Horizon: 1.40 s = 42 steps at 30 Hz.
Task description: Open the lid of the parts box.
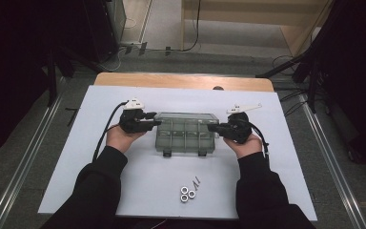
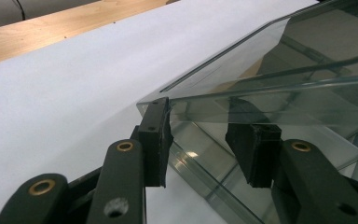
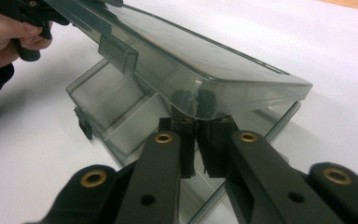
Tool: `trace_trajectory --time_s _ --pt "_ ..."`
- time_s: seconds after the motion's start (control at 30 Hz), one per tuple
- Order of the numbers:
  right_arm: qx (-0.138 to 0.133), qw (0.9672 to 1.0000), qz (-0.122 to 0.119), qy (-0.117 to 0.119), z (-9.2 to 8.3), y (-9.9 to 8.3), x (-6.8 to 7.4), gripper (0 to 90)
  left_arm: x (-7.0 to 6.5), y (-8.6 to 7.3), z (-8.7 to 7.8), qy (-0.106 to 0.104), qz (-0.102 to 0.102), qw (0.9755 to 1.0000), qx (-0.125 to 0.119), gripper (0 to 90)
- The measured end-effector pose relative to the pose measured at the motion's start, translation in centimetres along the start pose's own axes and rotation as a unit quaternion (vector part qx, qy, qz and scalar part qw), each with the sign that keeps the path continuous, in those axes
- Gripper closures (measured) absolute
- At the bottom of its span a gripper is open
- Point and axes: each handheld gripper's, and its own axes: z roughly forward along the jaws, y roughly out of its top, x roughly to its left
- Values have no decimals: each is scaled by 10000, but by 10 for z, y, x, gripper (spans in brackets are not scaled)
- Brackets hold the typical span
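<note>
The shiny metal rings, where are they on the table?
In the high view, the metal rings lie on the white sheet near its front edge, in front of the clear plastic box, beside two small screws.

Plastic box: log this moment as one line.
plastic box lid partly raised | right gripper shut on lid edge | left gripper jaws straddle lid corner | nuts on table
</note>
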Motion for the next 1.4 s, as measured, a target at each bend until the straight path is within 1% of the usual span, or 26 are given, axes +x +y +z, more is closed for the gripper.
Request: trace_trajectory --time_s 0.07,0.2,0.33,0.37,0.43,0.5,0.6,0.63,0.67,0.7,0.73,0.83,0.87,0.93,1.03,1.17,1.2,1.23,1.33,1.4 --pt "-5 10000 -7 -41 -1 -1 0 835 0 0 0 6 -4 10000 5 590" --pt "-2 10000 -36 -43 -3 -5 1 810 1 0 0 -19 -27 10000 -2 589" --pt "35 9999 -55 -83 -5 -9 0 780 1 0 0 -25 -82 10000 -30 588" --pt "49 9999 -58 -107 -7 -12 -1 738 1 0 0 -30 -108 9999 -45 588" --pt "38 10000 -1 -70 -8 -14 -3 701 1 1 0 -11 -84 9999 -59 588" --pt "49 9999 15 -90 -9 -15 -4 691 1 1 0 -10 -89 9999 -62 587" --pt "-42 9998 110 -158 -11 -18 -8 608 2 1 0 -31 -70 9999 -75 587" --pt "-84 9997 81 -196 -11 -18 -9 568 2 1 -1 -29 -79 9999 -88 587" --pt "-84 9997 81 -196 -11 -18 -9 568 2 1 -1 -29 -79 9999 -88 587" --pt "-129 9996 46 -250 -10 -19 -10 542 2 1 -1 -22 -82 9999 -90 587" --pt "-275 9992 0 -297 -9 -20 -13 503 2 1 -1 -16 -108 9999 -98 587" --pt "-343 9989 -52 -330 -6 -21 -16 496 2 1 -1 -14 -102 9999 -97 587" --pt "-423 9983 -102 -392 -2 -21 -19 496 2 2 -2 -10 -101 9999 -98 586" --pt "-506 9979 -76 -391 1 -20 -22 496 2 2 -2 -6 -89 9999 -111 586" --pt "-521 9979 -41 -389 5 -18 -25 498 2 2 -2 -21 -118 9999 -119 586" --pt "-551 9975 -125 -427 12 -13 -27 506 2 2 -2 -14 -131 9998 -136 586" --pt "-642 9966 -170 -490 15 -11 -26 517 2 2 -1 -15 -136 9998 -143 586" --pt "-673 9962 -201 -507 16 -11 -27 516 2 2 -1 -15 -136 9998 -143 585" --pt "-605 9966 -198 -516 18 -7 -28 515 2 2 -1 -13 -135 9998 -148 585" --pt "-709 9961 -194 -493 18 -3 -30 531 2 2 -1 -5 -132 9998 -166 585"
